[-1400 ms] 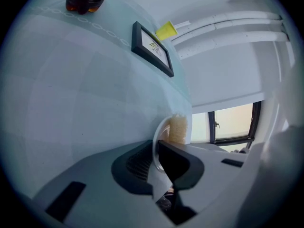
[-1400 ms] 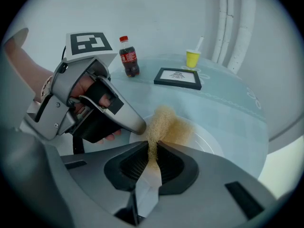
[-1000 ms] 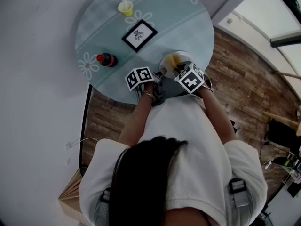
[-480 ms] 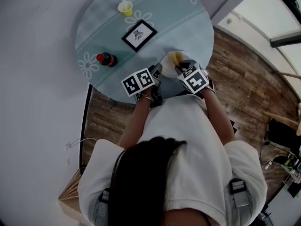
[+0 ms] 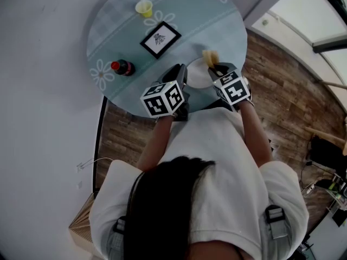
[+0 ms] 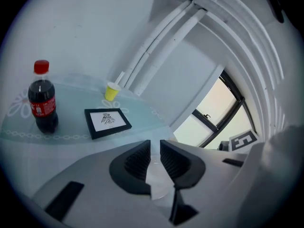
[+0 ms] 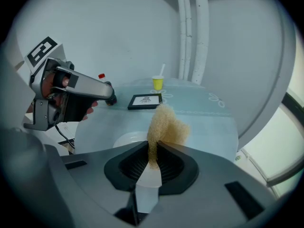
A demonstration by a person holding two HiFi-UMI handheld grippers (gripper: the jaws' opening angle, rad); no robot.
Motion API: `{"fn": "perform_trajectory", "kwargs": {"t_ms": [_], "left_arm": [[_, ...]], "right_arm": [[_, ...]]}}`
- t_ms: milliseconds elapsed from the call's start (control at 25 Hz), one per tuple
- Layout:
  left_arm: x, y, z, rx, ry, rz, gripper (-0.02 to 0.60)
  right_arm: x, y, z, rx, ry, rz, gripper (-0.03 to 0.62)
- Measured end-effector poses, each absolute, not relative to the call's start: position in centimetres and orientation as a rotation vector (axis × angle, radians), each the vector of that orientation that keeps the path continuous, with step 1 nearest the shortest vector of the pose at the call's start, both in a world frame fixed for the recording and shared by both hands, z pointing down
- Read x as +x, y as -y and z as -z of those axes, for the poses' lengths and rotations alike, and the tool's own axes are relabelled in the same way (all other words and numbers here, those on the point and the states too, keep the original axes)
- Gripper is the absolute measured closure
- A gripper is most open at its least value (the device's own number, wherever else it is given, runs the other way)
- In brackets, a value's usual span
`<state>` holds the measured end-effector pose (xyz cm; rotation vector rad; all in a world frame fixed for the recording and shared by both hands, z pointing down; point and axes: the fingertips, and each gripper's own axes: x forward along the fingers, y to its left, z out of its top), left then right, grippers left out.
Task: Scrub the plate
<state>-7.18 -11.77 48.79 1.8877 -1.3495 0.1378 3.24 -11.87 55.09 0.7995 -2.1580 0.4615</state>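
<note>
Right hand-held gripper (image 7: 153, 148) pinched on tan sponge (image 7: 166, 125), white plate (image 7: 126, 139) near, just left of its tips.

On the bench (image 5: 217, 31): plate (image 5: 198, 75) at near edge, bottle (image 5: 122, 67) well to its left, framed picture (image 5: 160, 39) behind them mid-bench, cup (image 5: 144, 8) farthest back by far edge.

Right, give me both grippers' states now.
Left gripper: slightly open, jaws have just been closing, nothing between them.
Right gripper: shut on the sponge.
</note>
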Motion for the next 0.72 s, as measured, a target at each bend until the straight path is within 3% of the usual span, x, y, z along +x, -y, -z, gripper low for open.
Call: {"fn": "perform_trajectory", "kwargs": {"t_ms": [280,720], "left_arm": [[-6.8,12.3,-47.4,1.952,1.406,-0.161,0.557],[-7.2,12.8,-47.7,1.899,1.442,-0.194,0.571]], "right_arm": [[5.1,14.2,-53.8,0.897,2.154,-0.454,0.53],[5.2,17.1,-53.0,0.919,2.145,-0.394,0.53]]}}
